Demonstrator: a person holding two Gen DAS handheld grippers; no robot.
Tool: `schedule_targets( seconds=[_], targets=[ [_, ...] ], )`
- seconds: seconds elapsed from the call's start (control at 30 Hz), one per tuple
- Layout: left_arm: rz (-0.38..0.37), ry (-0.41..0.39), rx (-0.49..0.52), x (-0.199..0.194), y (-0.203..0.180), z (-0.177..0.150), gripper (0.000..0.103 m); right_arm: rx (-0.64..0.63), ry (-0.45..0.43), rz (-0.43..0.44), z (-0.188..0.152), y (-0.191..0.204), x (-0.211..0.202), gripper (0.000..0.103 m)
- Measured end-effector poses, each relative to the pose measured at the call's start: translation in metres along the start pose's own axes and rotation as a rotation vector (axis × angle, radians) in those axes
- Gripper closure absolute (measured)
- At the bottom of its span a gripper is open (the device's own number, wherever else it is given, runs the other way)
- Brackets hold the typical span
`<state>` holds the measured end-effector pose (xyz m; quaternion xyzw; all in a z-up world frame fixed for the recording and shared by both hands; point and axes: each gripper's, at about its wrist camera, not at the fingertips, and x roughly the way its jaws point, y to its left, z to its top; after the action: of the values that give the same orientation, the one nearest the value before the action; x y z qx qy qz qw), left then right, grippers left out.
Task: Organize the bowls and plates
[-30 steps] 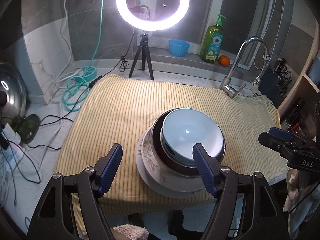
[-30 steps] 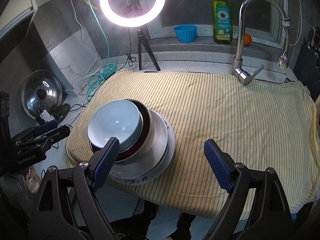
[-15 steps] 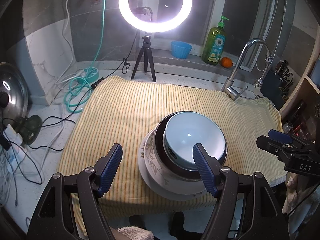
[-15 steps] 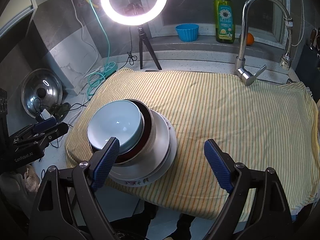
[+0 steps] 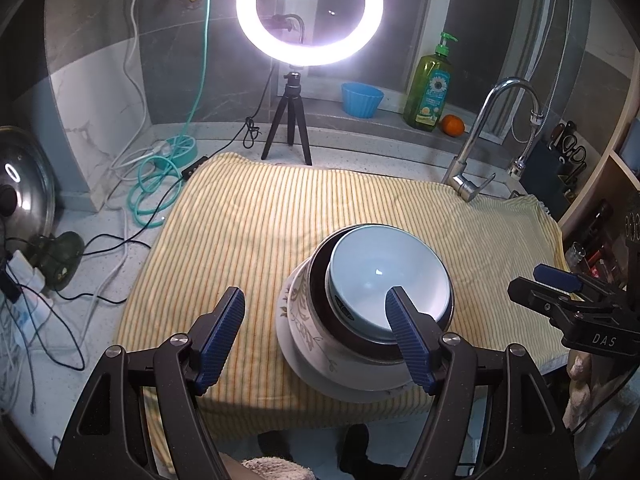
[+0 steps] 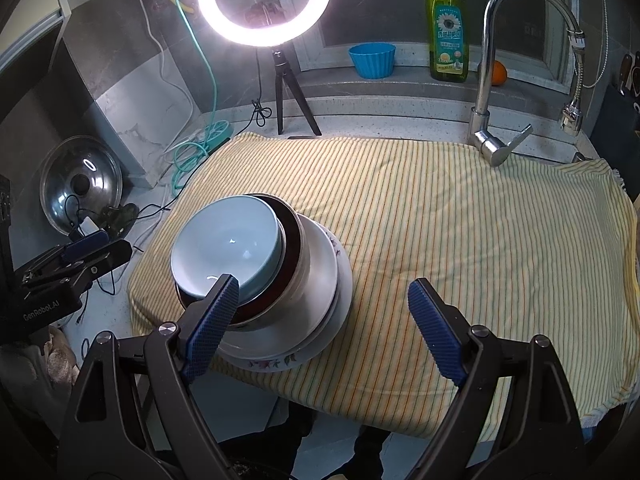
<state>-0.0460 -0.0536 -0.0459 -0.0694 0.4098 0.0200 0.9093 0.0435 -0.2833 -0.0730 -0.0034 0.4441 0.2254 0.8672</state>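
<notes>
A stack of dishes stands on the striped yellow cloth near its front edge. A pale blue bowl sits on top, tilted, inside a dark brown bowl. Under them are a white bowl with a leaf pattern and white plates. My left gripper is open and empty, above the stack's near left side. My right gripper is open and empty, above the stack's near right side. Each gripper shows at the edge of the other's view.
A ring light on a tripod stands behind the cloth. A tap, green soap bottle, blue cup and orange are at the back. Cables and a steel pot lid lie left.
Both grippers have drawn back and up a little from the stack. The dishes have not moved, and both grippers stay open.
</notes>
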Motion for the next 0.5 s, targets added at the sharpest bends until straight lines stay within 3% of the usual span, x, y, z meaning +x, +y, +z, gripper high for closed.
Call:
schedule_targets(
  seconds=[0.5],
  targets=[
    [0.006,-0.005,0.001,-0.0006,0.0022,0.0015,0.030,0.013,0.009,-0.001,-0.0029,-0.0010,0.0021,0.014]
  ],
)
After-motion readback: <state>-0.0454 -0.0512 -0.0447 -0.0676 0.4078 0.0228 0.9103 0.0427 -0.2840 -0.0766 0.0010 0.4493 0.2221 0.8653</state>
